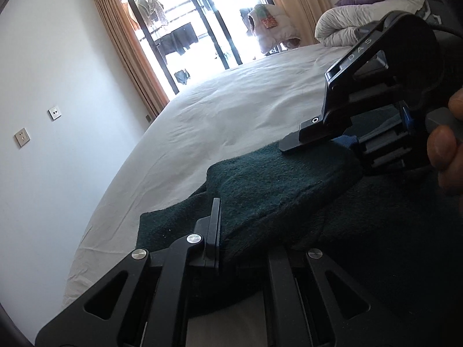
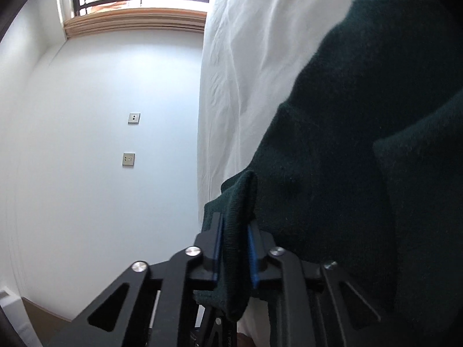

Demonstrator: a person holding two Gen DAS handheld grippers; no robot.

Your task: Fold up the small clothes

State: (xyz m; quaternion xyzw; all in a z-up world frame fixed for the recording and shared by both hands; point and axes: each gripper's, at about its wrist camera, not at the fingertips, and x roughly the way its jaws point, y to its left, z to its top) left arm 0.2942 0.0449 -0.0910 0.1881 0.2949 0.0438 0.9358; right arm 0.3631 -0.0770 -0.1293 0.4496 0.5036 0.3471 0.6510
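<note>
A dark green knit garment [image 1: 277, 182] lies on the white bed [image 1: 231, 107], partly folded over itself. My left gripper [image 1: 231, 231] is shut on its near edge; only the left finger shows, the cloth hides the other. My right gripper [image 1: 312, 141] shows in the left wrist view at the right, holding the garment's far edge. In the right wrist view my right gripper [image 2: 235, 240] is shut on a fold of the green garment [image 2: 332, 150], which bulges between the blue pads [image 2: 251, 248].
A rolled white duvet [image 1: 347, 23] with purple and yellow pillows sits at the bed's far end. A white wall with sockets [image 1: 22, 137] runs along the left. Glass balcony doors [image 1: 191, 29] with tan curtains stand behind.
</note>
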